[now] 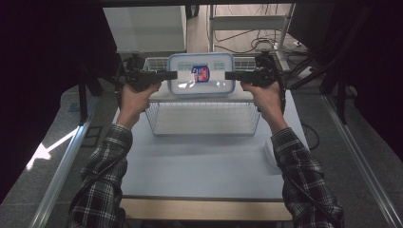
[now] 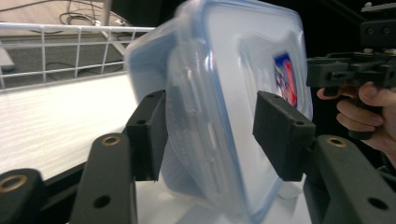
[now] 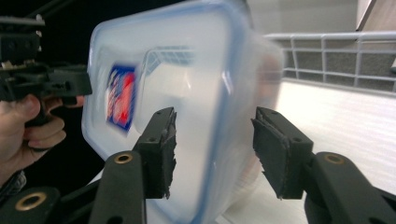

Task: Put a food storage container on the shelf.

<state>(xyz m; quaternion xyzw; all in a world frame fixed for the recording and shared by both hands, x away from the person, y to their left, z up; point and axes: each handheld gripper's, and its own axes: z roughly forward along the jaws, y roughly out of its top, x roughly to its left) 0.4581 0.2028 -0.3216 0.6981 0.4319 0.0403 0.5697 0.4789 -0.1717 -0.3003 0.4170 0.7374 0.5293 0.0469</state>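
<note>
A clear plastic container (image 1: 201, 76) with a blue-rimmed lid and a red-and-blue sticker stands on its edge on the white top of a wire rack (image 1: 204, 118), lid toward me. My left gripper (image 1: 173, 74) reaches in from its left side and my right gripper (image 1: 228, 75) from its right. In the left gripper view the container (image 2: 224, 56) sits between the jaws of the left gripper (image 2: 210, 121), with a gap at the right pad (image 2: 280, 135). In the right gripper view the blurred container (image 3: 187, 70) sits loosely between the jaws of the right gripper (image 3: 215, 135).
The rack stands at the far end of a white table mat (image 1: 204, 161), with a wire rail (image 1: 157, 62) behind the container. The table's wooden front edge (image 1: 204, 209) runs along the bottom. Dark curtains flank both sides; a shelf frame and cables lie beyond.
</note>
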